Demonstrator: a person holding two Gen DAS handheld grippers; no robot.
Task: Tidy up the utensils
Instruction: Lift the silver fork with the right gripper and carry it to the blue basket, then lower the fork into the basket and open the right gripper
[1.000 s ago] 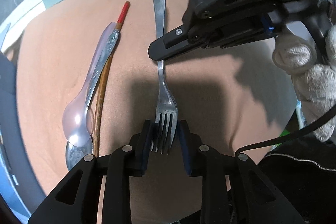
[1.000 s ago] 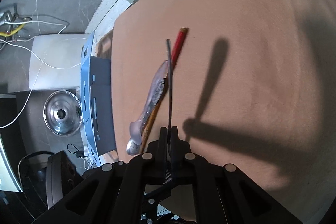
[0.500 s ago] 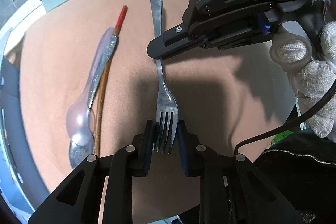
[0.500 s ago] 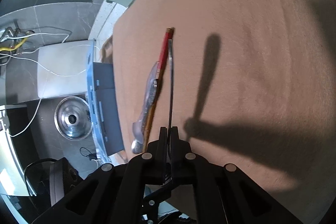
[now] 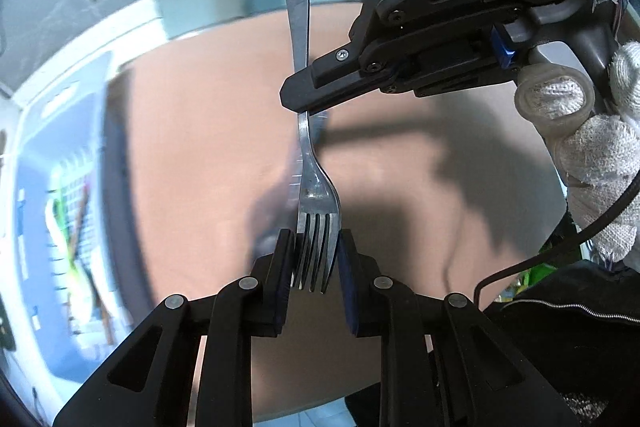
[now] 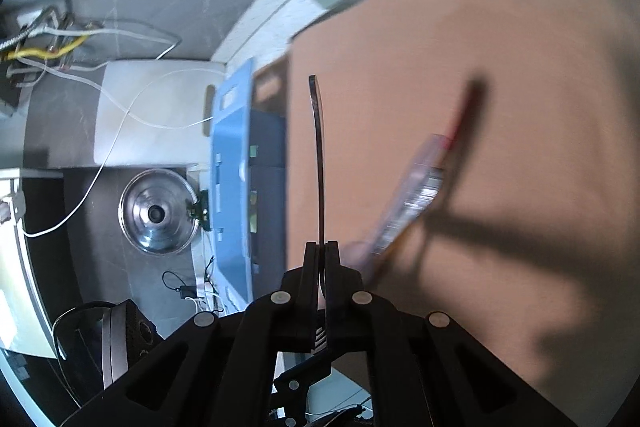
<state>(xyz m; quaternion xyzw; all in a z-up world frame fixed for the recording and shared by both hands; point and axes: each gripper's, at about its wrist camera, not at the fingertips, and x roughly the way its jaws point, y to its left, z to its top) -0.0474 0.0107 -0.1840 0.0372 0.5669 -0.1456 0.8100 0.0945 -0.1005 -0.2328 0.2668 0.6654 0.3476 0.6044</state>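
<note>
one shiny steel fork [image 5: 310,131], two black grippers pinching it, held above the peach cloth-covered table [image 5: 192,155].
the left gripper [image 5: 316,263] clamps the tines, the right gripper [image 6: 322,259] nips the handle; one clear plastic spoon [image 6: 416,187] lies blurred on the cloth, one blue basket [image 6: 230,163] beside the table.

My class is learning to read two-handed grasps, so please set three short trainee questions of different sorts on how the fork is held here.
1. True or false: the left gripper is shut on the fork at its tines.
2. Multiple choice: where does the right gripper hold the fork? A) at the tines B) on the handle C) nowhere
3. Fill in: at the left edge of the left wrist view, beside the tan mat, stands a blurred ____ basket.

Key: 1 true; 2 B; 3 blue.
</note>
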